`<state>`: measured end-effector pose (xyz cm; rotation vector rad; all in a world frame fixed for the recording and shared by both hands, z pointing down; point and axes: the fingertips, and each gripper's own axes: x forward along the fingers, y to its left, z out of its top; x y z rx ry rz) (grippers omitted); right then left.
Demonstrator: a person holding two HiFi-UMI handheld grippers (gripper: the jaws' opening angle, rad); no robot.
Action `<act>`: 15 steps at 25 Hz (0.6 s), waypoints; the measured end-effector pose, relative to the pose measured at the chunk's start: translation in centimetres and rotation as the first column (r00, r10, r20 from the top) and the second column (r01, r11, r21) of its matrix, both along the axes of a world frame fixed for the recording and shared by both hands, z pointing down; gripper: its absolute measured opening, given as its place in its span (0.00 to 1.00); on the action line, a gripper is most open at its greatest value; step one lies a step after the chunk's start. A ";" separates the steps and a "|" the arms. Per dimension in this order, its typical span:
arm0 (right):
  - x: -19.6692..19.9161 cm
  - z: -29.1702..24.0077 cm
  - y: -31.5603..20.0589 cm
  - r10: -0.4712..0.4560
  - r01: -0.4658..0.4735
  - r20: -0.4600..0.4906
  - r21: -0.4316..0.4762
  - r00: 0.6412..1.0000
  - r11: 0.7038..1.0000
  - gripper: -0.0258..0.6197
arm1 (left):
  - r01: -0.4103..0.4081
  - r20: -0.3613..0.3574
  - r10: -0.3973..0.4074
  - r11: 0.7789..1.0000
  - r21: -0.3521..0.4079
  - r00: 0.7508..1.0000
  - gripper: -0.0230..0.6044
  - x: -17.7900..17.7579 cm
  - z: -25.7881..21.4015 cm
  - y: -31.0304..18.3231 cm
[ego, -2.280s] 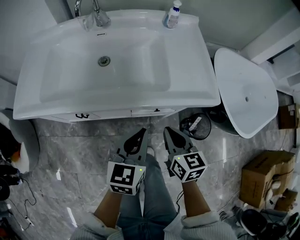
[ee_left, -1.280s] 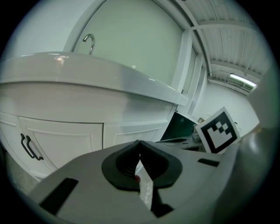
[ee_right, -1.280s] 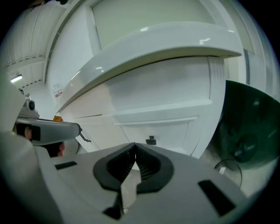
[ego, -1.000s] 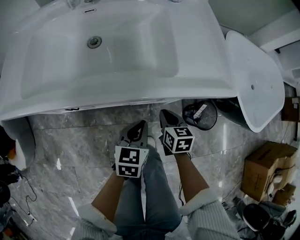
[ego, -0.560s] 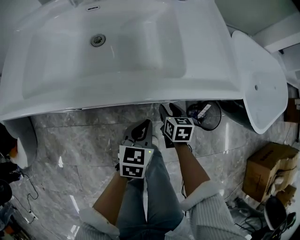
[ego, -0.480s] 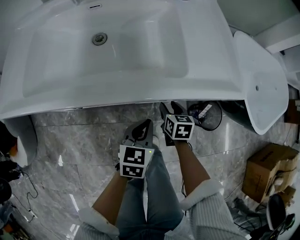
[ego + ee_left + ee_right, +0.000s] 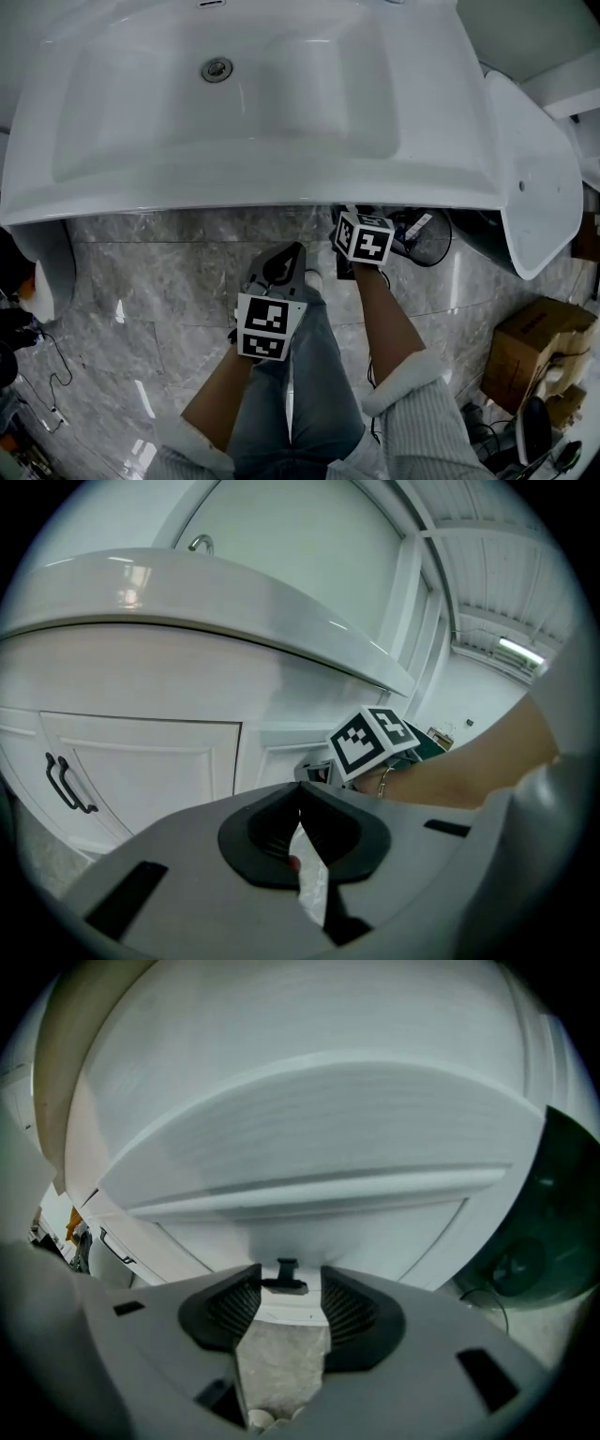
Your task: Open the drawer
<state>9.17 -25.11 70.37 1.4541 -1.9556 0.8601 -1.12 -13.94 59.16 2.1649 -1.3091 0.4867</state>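
Observation:
The white drawer front (image 7: 384, 1227) sits under the overhanging washbasin and carries a small dark handle (image 7: 282, 1275). My right gripper (image 7: 289, 1281) points at that handle, which shows in the gap just ahead of the tips, with no pad pressing on it. Its jaws have just been opening and stand open. In the head view only its marker cube (image 7: 364, 236) shows; the jaws are hidden beneath the basin rim (image 7: 281, 192). My left gripper (image 7: 289, 253) hangs back over the marble floor, shut and holding nothing, its pads (image 7: 281, 822) meeting.
Left of the drawer is a cabinet door (image 7: 141, 761) with dark curved handles (image 7: 67, 785). A black wire bin (image 7: 422, 232) and a white toilet lid (image 7: 534, 178) stand to the right. A cardboard box (image 7: 534, 347) lies on the floor. The person's legs (image 7: 300, 403) are below.
The right gripper has gone forward and down under the basin rim, so its jaws have left the head view. The left gripper has stayed put. The head view has shifted closer over the basin.

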 end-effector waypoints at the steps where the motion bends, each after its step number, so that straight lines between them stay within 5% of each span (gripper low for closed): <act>1: 0.1 0.0 -0.1 0.005 -0.005 -0.009 -0.001 1.000 1.000 0.34 | 0.002 0.003 -0.002 1.000 -0.002 1.000 0.06 -0.2 0.1 0.1; 15: -0.2 0.8 -0.1 0.015 -0.016 -0.017 -0.040 1.000 0.999 0.27 | 0.018 0.012 -0.018 1.000 0.004 1.000 0.06 -1.8 0.1 -0.1</act>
